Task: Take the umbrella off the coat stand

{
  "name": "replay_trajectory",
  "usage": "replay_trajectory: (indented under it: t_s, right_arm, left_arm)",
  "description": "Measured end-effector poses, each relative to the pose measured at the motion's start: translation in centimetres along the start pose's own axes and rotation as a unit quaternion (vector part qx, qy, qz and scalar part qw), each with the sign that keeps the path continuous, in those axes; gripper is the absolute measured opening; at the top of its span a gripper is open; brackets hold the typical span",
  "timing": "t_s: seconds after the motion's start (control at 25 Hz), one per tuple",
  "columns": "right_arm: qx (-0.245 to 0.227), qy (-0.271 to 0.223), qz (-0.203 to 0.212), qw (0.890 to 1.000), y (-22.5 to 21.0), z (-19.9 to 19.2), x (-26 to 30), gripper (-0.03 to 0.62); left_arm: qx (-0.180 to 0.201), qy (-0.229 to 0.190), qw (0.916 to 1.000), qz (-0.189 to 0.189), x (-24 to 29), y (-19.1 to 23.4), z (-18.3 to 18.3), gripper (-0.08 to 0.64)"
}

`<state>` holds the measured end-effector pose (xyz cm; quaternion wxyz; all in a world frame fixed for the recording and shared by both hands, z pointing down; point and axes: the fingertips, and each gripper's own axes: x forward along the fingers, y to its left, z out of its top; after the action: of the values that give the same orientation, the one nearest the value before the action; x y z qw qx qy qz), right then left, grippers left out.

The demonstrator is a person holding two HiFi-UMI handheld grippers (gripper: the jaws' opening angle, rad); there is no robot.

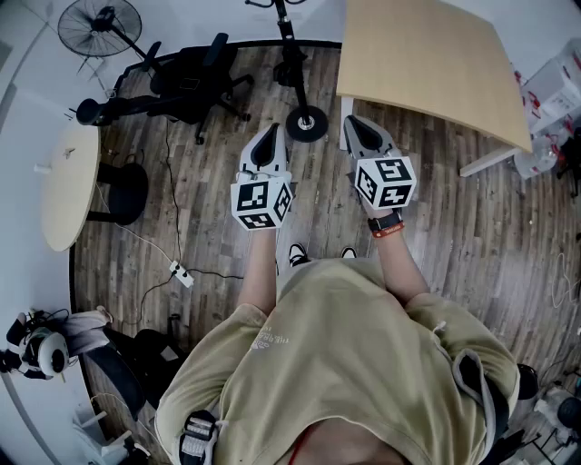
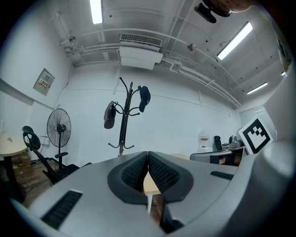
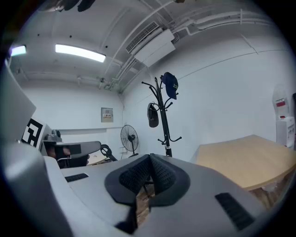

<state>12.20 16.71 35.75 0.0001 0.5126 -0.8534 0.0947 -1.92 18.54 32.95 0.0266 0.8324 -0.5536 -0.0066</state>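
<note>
A black coat stand point(image 2: 123, 121) rises against the white far wall. A dark folded umbrella point(image 2: 110, 115) hangs from a hook on its left, and a blue cap point(image 2: 144, 98) from one on its right. In the right gripper view the coat stand point(image 3: 163, 118) carries the umbrella point(image 3: 152, 115) and the cap point(image 3: 170, 85) as well. From above, only the stand's round base point(image 1: 306, 123) and lower pole show, just ahead of both grippers. My left gripper point(image 2: 148, 153) and right gripper point(image 3: 150, 157) are shut with nothing between them, well short of the stand. They are held level, side by side: left gripper point(image 1: 269, 132), right gripper point(image 1: 356, 125).
A light wooden table point(image 1: 427, 64) stands ahead on the right, its edge beside my right gripper. A black office chair point(image 1: 182, 86) and a standing fan point(image 1: 98, 25) are ahead on the left, with a round table point(image 1: 68, 182) further left. A power strip point(image 1: 182, 272) and cable lie on the wood floor.
</note>
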Motion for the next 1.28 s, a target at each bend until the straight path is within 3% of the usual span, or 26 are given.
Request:
replay_trajectory:
  t_s: [0.2,0.44,0.68,1.0,1.28]
  right_arm:
    - [0.000,0.000,0.007,1.000,-0.9,0.3,-2.2,0.017]
    - [0.007,-0.007,-0.005,1.000,-4.3,0.3,-5.5,0.017]
    - [-0.025,0.012,-0.011,1.000,-6.9,-0.6,-7.1,0.017]
    - [-0.016,0.034,0.019,0.999,-4.7,-2.8,-2.8,0.017]
    - [-0.011,0.045,0.011,0.999,-5.4,-3.2,3.6,0.017]
  left_arm:
    - [-0.001,0.000,1.0000,0.002,0.3,-2.7,0.1,0.025]
    - [0.011,-0.016,0.9996,-0.021,1.2,-8.5,0.2,0.025]
    - [-0.004,0.012,0.9999,-0.002,1.3,-10.8,-1.9,0.025]
    - [-0.027,0.028,0.9992,0.012,2.7,-7.1,-3.9,0.025]
    - [-0.039,0.036,0.9986,0.004,6.8,-2.1,-5.1,0.025]
